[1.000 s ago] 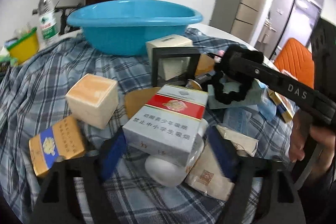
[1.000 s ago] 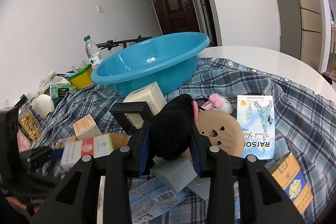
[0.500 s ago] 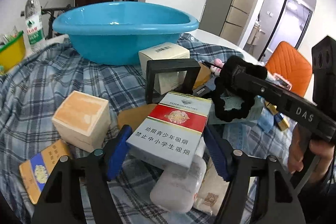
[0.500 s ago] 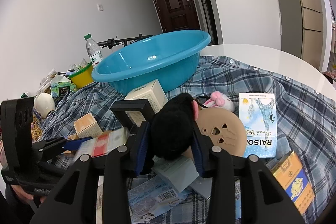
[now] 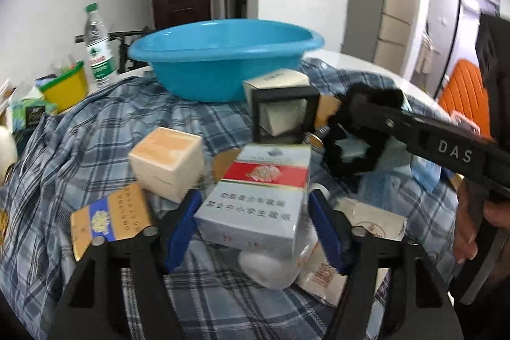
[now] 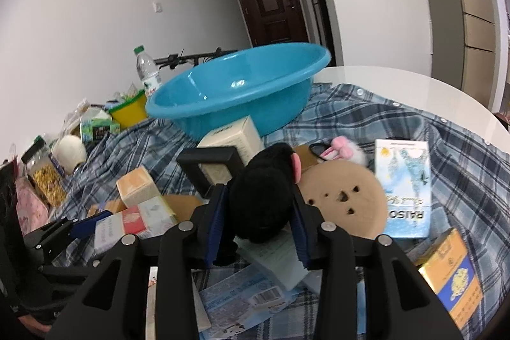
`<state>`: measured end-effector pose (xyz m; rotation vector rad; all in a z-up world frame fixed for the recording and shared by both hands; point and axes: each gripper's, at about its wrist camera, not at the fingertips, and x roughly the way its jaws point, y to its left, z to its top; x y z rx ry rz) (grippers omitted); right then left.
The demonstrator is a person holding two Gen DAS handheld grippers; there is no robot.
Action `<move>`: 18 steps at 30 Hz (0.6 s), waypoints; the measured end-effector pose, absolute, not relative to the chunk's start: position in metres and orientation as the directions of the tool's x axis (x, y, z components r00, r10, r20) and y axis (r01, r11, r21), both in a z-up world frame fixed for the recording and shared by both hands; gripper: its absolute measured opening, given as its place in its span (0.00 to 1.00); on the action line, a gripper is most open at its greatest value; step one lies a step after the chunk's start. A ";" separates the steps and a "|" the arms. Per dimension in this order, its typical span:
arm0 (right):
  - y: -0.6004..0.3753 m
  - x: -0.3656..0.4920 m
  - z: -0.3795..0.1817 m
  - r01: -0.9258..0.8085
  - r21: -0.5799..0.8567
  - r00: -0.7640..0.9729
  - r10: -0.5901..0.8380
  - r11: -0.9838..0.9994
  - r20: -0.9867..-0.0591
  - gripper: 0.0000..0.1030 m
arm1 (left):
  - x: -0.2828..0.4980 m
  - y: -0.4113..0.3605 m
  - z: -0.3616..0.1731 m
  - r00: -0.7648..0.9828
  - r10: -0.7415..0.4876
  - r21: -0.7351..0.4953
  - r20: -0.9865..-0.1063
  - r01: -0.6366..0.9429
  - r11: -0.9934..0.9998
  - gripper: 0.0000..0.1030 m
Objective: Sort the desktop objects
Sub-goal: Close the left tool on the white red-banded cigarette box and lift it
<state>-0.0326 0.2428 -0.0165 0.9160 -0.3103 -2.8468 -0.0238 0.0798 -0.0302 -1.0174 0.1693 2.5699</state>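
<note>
I have both grippers loaded, and I judge both loads are bound for the round blue plastic basin [image 6: 242, 91] standing at the far side of the blue-and-white plaid cloth [image 5: 95, 133], the one open container among the clutter. My left gripper [image 5: 255, 222] has its blue-padded fingers closed flat against the two long sides of a grey, red and white cardboard cigarette carton [image 5: 258, 196], a rigid box with smooth printed faces, held level above a white rounded object I cannot identify; gripping across its width keeps the pads square on stiff card, so I expect little slip. My right gripper [image 6: 255, 222] pinches a fluffy black hair scrunchie [image 6: 261, 199], soft and compressible, bulging out above the pads with a small pink patch at its edge. In the left wrist view it hangs as a loop from that gripper. Below lie things yet unsorted: a cream cube-shaped box [image 5: 167, 168], a yellow-and-blue flat box [image 5: 108, 219], a black square frame [image 5: 285, 117] standing upright, a tan round disc with punched holes [image 6: 344, 199] and a pale blue printed "RAISO" box [image 6: 404, 187].
</note>
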 end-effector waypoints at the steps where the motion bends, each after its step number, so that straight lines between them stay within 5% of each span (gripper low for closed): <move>1: 0.240 -0.033 -0.016 0.071 0.232 -0.806 -0.193 -0.970 -0.560 0.36 | -0.027 0.081 -0.032 -0.662 0.306 -0.034 -0.684 -0.389 -0.920 0.94; 9: 0.232 -0.040 -0.020 0.090 0.198 -0.792 -0.190 -0.976 -0.580 0.36 | -0.054 0.072 -0.039 -0.597 0.403 -0.189 -0.694 -0.389 -0.902 0.94; 12: 0.234 -0.040 -0.022 0.086 0.206 -0.791 -0.192 -0.975 -0.581 0.36 | -0.057 0.070 -0.035 -0.598 0.434 -0.215 -0.674 -0.403 -0.890 0.71; 18: 0.236 -0.039 -0.021 0.084 0.204 -0.790 -0.190 -0.975 -0.583 0.36 | -0.057 0.084 -0.036 -0.561 0.447 -0.170 -0.697 -0.476 -0.863 0.66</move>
